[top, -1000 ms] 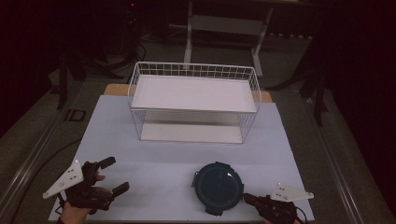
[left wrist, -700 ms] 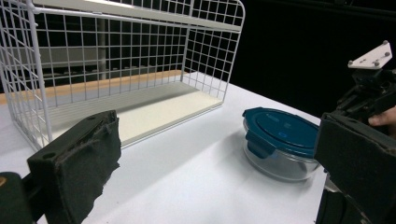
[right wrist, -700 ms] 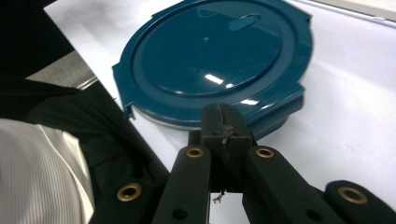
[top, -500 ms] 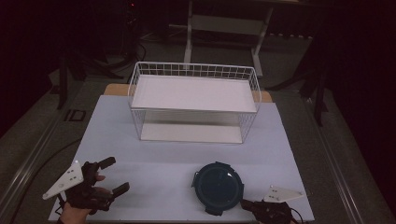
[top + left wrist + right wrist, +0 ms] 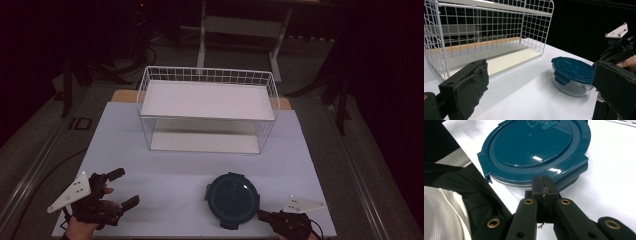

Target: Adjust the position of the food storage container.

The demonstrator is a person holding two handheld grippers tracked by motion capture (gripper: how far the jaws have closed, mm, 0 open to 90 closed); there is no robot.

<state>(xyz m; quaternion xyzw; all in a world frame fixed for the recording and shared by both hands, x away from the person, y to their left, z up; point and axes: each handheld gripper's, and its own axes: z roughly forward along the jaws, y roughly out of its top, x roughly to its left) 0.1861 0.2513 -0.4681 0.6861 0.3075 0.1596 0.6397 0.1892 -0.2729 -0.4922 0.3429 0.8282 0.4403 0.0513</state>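
Note:
A round glass container with a dark blue clip-on lid point(image 5: 233, 199) point(image 5: 571, 72) point(image 5: 536, 147) stands on the white table point(image 5: 170, 180) near the front edge, right of centre. My right gripper point(image 5: 261, 215) point(image 5: 544, 185) is shut, nothing between its jaws. Its tip sits right at the lid's near clip, and I cannot tell whether it touches. My left gripper point(image 5: 126, 186) point(image 5: 541, 80) rests at the front left with its jaws wide open and empty, pointing towards the container and well apart from it.
A white wire rack point(image 5: 207, 100) point(image 5: 486, 37) with an upper shelf and a lower shelf stands at the middle back of the table. In the right gripper view a dark sleeve point(image 5: 461, 187) lies beside the table's front edge.
My right gripper has shifted slightly left, closer to the container. The left gripper and the container have kept still.

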